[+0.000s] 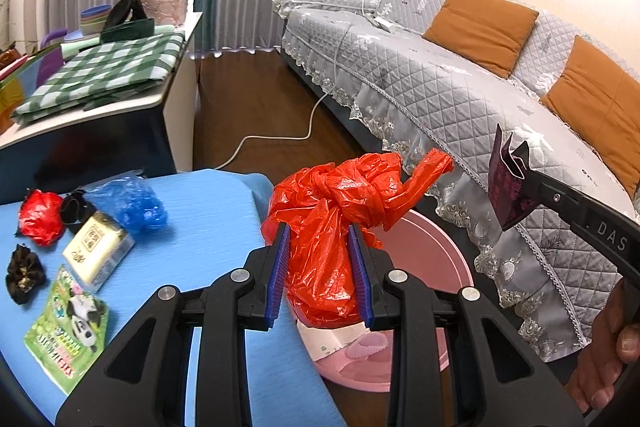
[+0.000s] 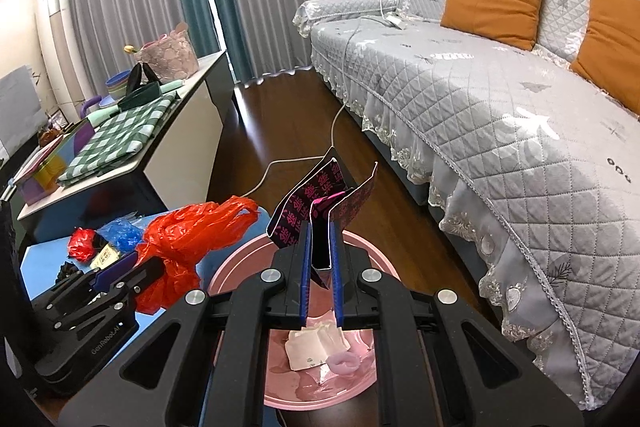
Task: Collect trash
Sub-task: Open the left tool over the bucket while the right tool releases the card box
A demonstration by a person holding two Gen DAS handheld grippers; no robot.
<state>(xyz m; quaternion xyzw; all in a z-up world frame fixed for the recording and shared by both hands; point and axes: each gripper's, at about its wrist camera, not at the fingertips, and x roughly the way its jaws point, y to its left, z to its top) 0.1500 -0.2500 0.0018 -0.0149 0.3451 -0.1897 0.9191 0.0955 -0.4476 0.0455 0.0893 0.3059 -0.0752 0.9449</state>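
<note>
on the blue table (image 1: 208, 203) at the left sit more scraps, like a small red wad (image 1: 40, 217) and a blue bag (image 1: 128, 201). left gripper (image 1: 320, 247) is clamped on a knotted red bag (image 1: 340, 211), probably light, squashy and slippery, so below the knot looks safest. it hangs over the pink bin (image 1: 452, 259) rim. right gripper (image 2: 320, 247) pinches a stiff folded purple wrapper (image 2: 320, 203) above the bin, with open floor before the sofa (image 2: 500, 99).

knotted red bag (image 1: 332, 223), crumpled wrapper (image 2: 320, 203) (held aloft)
</note>
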